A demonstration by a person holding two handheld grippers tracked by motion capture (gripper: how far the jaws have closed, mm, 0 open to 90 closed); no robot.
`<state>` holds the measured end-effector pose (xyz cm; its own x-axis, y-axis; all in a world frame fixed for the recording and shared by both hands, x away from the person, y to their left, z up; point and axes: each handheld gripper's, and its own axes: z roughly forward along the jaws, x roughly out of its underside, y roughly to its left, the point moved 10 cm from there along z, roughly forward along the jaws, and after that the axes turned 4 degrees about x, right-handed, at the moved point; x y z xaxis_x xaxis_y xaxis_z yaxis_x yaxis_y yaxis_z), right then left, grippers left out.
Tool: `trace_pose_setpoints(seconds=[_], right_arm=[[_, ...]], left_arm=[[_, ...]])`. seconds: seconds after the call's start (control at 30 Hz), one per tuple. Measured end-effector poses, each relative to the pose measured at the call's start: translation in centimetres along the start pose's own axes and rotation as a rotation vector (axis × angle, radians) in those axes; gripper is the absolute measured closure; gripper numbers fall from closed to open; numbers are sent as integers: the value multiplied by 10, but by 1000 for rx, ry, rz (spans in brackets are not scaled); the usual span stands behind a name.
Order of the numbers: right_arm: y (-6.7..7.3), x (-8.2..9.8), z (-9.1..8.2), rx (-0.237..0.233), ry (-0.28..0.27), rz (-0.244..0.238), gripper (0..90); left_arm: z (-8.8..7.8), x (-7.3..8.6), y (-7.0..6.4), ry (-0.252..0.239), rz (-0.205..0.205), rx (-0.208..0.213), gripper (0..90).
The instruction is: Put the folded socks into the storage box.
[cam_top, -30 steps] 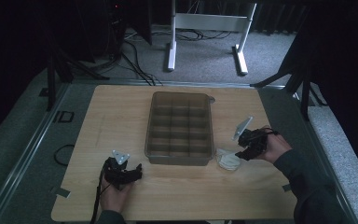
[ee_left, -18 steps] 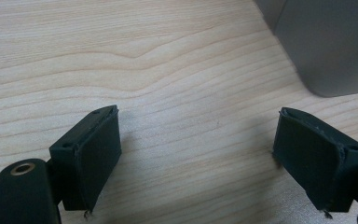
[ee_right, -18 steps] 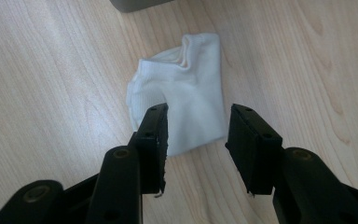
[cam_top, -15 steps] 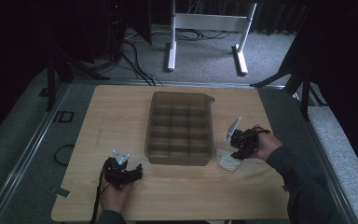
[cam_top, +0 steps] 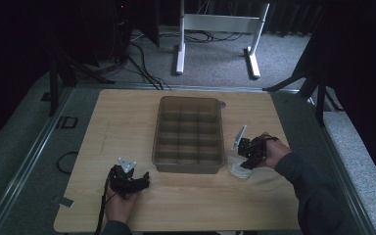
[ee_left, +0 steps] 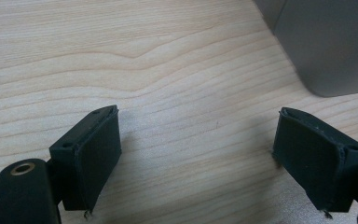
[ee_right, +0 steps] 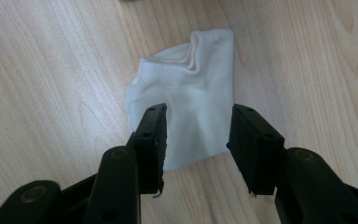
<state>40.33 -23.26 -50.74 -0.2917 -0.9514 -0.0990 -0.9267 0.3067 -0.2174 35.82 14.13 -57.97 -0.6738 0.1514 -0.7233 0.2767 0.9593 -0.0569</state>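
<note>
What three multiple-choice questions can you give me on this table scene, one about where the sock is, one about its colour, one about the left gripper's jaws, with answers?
1. Where does the sock lie?
A. inside the divided tray
B. on the table by the tray's right side
C. on the floor

2. What colour is the sock?
A. white
B. red
C. black

3. How do the jaws of the left gripper stand?
A. shut on the sock
B. shut on nothing
C. open over bare wood

Answers: 1 B, the high view shows it on the wood under the right gripper. 2 A, the right gripper view shows white cloth. 3 C, the left gripper view shows them wide apart.
</note>
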Motion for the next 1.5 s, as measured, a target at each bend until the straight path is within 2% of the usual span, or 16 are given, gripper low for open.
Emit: trace_pose_setpoints(seconds=[1.0,1.4,1.5], right_arm=[[10,1,22,-15,55,-31,504],[11,1,32,-45,70,-27,449],[12,1,37,-68,65,-10,437]], left_arm=[[0,0,0,1,1,0,152],[0,0,0,1,2,1,152],[0,0,0,1,2,1,152]])
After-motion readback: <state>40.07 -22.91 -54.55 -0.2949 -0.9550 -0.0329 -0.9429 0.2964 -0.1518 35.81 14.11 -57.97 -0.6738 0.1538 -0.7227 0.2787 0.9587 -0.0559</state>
